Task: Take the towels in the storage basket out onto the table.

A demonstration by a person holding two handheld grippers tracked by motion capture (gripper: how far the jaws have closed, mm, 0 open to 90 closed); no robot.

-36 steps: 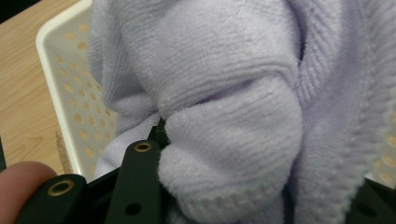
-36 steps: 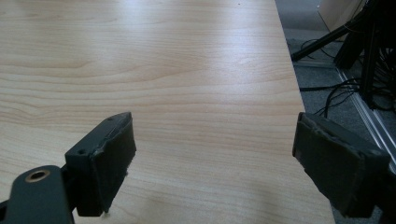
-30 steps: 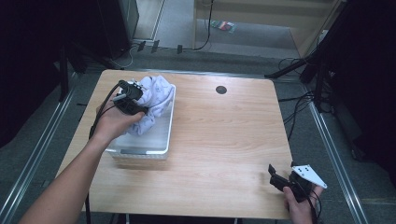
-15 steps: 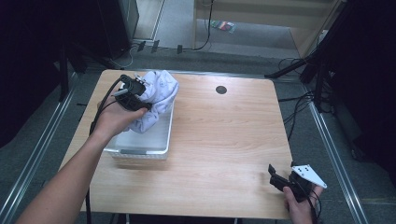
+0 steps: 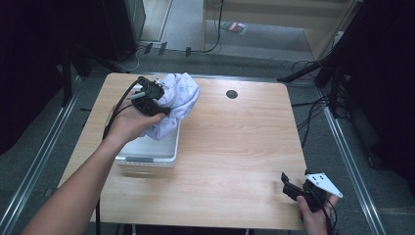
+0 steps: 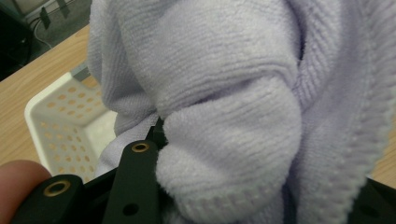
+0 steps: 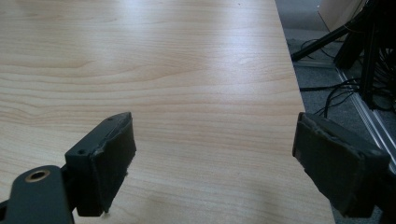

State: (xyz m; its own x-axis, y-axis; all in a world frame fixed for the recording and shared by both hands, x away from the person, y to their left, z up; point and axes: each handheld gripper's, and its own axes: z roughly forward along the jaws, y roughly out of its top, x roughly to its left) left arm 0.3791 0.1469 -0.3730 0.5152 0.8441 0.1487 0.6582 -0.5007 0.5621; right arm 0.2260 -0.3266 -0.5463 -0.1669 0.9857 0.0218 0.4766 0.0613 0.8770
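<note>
A bunched lilac towel point(image 5: 175, 100) hangs above the far end of a white perforated basket point(image 5: 147, 155) on the table's left side. My left gripper point(image 5: 157, 100) is shut on the towel, whose folds bulge between the black jaws in the left gripper view, towel point(image 6: 243, 121); the basket's corner point(image 6: 51, 121) lies below. My right gripper point(image 5: 289, 188) rests at the table's near right corner, held by a hand. Its jaws stand wide apart over bare wood in the right gripper view, right gripper point(image 7: 215, 158), nothing between them.
A wooden table point(image 5: 235, 142) has a round black cable hole point(image 5: 232, 94) near its far edge. The table's right edge point(image 7: 299, 93) drops to grey floor with cables and black stand legs. Metal rails run along the floor on both sides.
My left hand has lifted the towel up and toward the table's far side, so more of it hangs free of the basket. The right hand has stayed where it was.
</note>
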